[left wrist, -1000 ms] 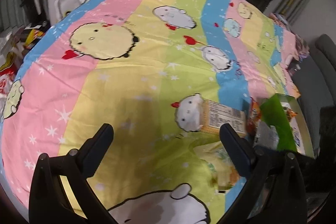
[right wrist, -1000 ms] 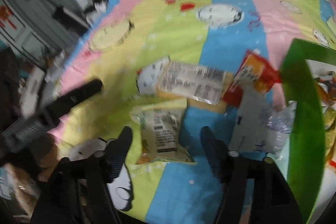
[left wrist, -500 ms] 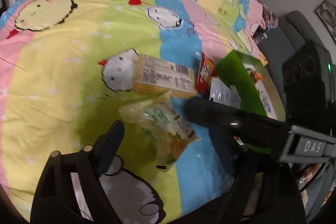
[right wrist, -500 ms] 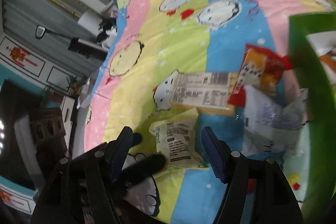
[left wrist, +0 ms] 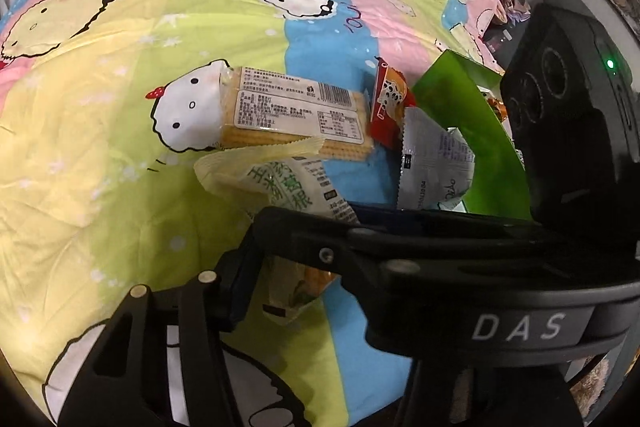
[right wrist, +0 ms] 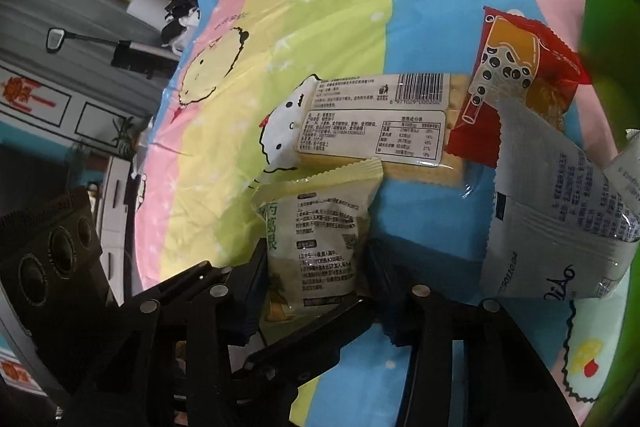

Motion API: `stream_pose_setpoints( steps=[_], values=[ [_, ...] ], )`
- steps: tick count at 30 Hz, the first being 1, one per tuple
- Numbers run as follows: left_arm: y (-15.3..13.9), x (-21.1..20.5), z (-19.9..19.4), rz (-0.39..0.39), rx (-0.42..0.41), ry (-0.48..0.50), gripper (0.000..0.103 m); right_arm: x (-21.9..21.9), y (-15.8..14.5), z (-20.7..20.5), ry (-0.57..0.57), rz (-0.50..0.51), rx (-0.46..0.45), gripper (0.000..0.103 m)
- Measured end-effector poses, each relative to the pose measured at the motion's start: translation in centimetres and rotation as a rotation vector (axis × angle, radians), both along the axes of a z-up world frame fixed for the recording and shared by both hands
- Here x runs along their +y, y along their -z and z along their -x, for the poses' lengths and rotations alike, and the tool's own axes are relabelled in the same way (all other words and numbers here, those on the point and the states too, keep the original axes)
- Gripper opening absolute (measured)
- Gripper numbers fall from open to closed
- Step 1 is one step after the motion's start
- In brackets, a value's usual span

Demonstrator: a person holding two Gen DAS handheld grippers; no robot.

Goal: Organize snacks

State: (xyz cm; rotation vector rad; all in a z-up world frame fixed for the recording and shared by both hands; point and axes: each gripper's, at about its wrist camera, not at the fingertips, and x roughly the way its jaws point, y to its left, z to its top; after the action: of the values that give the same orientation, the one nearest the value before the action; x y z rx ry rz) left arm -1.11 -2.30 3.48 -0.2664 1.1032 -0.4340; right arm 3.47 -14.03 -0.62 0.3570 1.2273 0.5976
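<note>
1. Striped cartoon bedspread (left wrist: pixel 120 147): soft, rumpled ground under everything, so it gives no firm backing to press against.
2. Green box (left wrist: pixel 472 131): it stands open at 3 o'clock of the snack cluster. We judge it the likely place for the snacks.
3. Loose snacks, descending: cracker pack (left wrist: pixel 288 107) lies flat at the centre. Silver pouch (left wrist: pixel 432 163) leans on the box wall at its 3 o'clock. Red sachet (left wrist: pixel 390 103) is tucked between the two.
4. Pale green pouch (right wrist: pixel 320 227): the piece in hand, just at 6 o'clock of the cracker pack, its top seal overlapping that pack's edge. We judge it light, puffy and slick-filmed, with crushable contents. It is best pinched across its sides near the lower seal, gently.
5. Right gripper (right wrist: pixel 316 267): pitched steeply down, coming in from 6 o'clock. Its jaws have just been closing. They now stand narrow, pads against both side edges of the pouch.
6. Left gripper (left wrist: pixel 296 279): also tipped down, crossing under the right one from 7 o'clock. Its jaws have just been closing with the pouch's lower end between them. One finger is hidden, so we cannot tell whether it grips.
</note>
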Motion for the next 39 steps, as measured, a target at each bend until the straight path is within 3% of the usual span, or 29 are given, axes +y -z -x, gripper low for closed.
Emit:
stream_pose_setpoints(
  steps=[12, 22, 39],
  values=[
    [-2.7, -0.2, 1.1, 0.01, -0.167, 0.026, 0.047, -0.4, -3.3, 1.8, 0.024, 0.016, -0.16, 0.047],
    [-7.8, -0.8, 3.7, 0.027, -0.372, 0.04, 0.043, -0.9, -9.2, 5.0, 0.059, 0.0, -0.368, 0.047],
    [-12.6, -5.0, 6.0, -0.014, -0.512, 0.122, 0.042, -5.9, -13.8, 8.5, 0.137, -0.067, -0.517, 0.047]
  ],
)
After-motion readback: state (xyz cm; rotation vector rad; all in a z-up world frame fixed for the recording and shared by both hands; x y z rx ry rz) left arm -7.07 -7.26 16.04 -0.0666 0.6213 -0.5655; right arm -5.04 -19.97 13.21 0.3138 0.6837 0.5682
